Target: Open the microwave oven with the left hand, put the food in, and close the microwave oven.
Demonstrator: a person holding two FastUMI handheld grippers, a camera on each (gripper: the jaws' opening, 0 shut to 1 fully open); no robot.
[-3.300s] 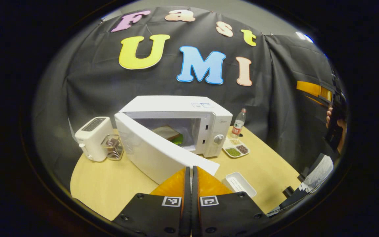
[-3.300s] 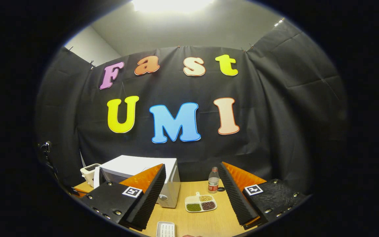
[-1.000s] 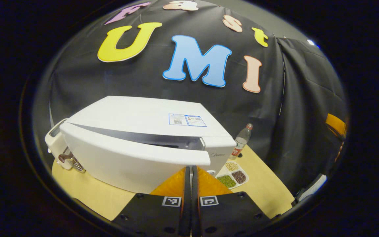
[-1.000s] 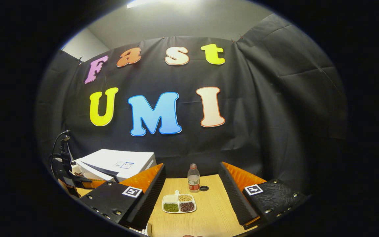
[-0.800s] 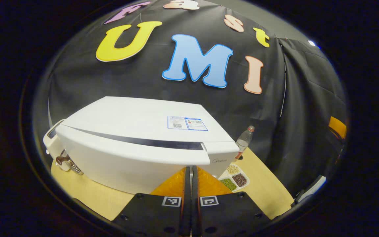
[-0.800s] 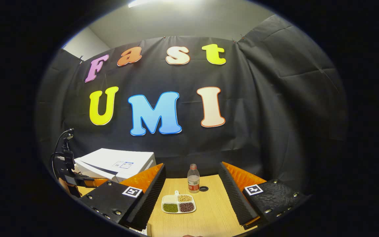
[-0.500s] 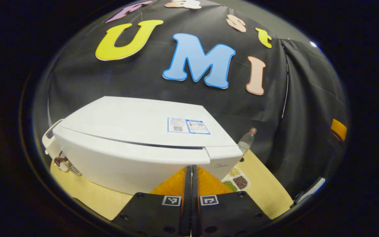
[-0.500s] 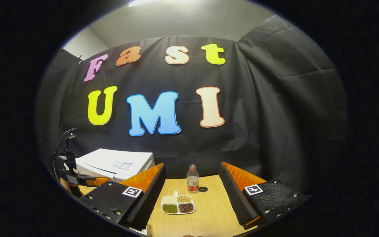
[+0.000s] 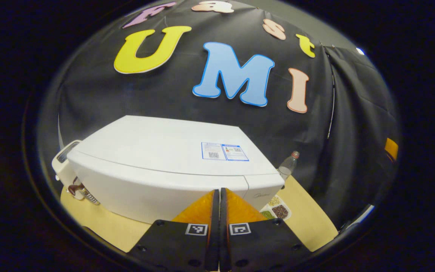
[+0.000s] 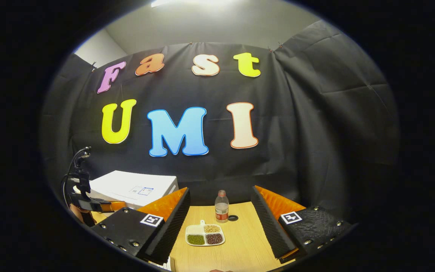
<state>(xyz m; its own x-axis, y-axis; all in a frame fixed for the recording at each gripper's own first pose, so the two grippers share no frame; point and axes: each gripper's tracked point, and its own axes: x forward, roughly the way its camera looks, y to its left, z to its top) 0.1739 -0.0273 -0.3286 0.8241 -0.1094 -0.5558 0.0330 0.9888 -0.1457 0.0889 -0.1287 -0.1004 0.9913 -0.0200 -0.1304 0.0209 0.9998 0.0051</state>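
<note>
Door point(image 9: 157, 189) of the microwave oven point(image 9: 164, 151) swung from wide open to flush with the front, dark gap along its top edge gone. Food inside now hidden behind it. Left tongs point(image 9: 219, 190) pressed up against the door's right end, fingers together as before, closer to the oven.

Left hand-held gripper point(image 9: 218, 192) has fingers pressed together; right hand-held gripper point(image 10: 220, 200) is spread wide
</note>
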